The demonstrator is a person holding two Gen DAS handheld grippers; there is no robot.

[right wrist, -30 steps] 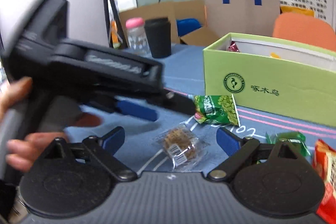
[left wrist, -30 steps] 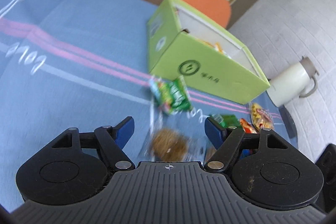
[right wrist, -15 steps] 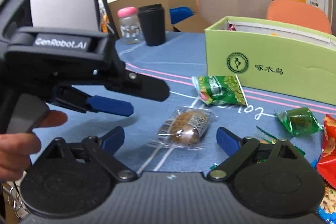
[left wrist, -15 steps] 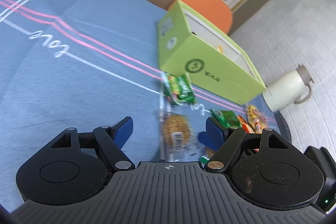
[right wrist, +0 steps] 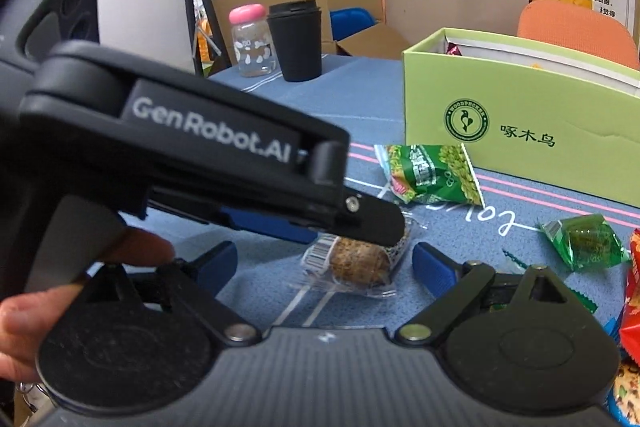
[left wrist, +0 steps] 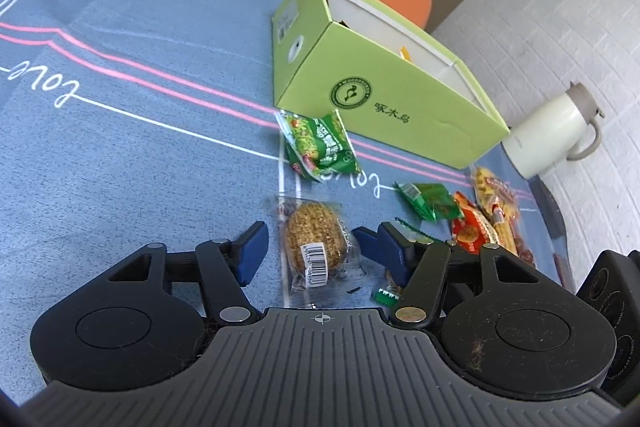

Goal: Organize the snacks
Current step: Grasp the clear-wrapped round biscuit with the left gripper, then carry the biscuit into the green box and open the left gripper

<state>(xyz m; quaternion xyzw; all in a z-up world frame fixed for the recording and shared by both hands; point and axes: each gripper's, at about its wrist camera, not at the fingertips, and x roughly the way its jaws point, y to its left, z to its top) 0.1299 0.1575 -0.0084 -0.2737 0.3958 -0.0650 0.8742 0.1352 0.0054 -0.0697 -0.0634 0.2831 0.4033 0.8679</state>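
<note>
A brown round cake in clear wrap lies on the blue tablecloth. My left gripper is open, its blue pads on either side of the cake, close to it. In the right wrist view the cake lies between the open right gripper fingers, with the left gripper's black finger over its far side. A green snack packet lies before the open light-green box, which holds some snacks.
Small green, red and yellow snack packets lie to the right near the table edge. A white jug is beyond the table. A black cup and a pink-lidded bottle stand at the far side.
My left gripper has moved down and forward until its pads flank the wrapped cake. The right gripper has stayed open near the same cake.
</note>
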